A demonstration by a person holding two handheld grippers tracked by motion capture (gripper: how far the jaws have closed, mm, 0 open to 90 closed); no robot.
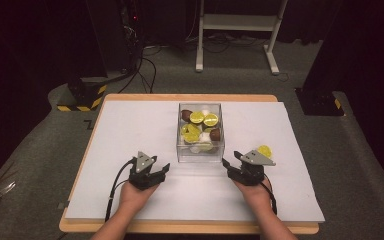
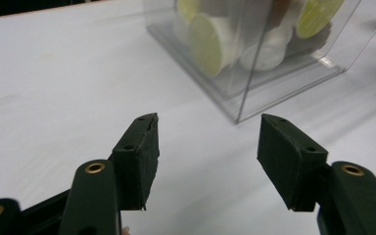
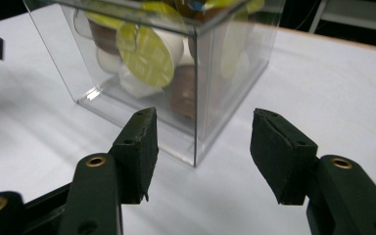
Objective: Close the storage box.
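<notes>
A clear plastic box (image 1: 200, 150) stands in the middle of the white mat, holding several coffee capsules (image 1: 197, 118) with yellow-green lids and brown or white bodies. One yellow-green capsule (image 1: 265, 150) lies on the mat to the box's right. My left gripper (image 1: 150, 167) rests open near the box's front left, nothing between its jaws. My right gripper (image 1: 232, 159) is open at the box's front right corner. In the left gripper view the gripper (image 2: 208, 127) faces bare mat, with the box (image 2: 274, 83) ahead to the right. In the right gripper view the gripper (image 3: 203, 122) frames the box's corner edge (image 3: 196, 98).
The white mat (image 1: 130, 125) covers a wooden table (image 1: 190, 97) with open room left and right of the box. Beyond the table lie floor cables (image 1: 142, 70), a white frame stand (image 1: 240, 30) and a striped black-yellow base (image 1: 82, 97).
</notes>
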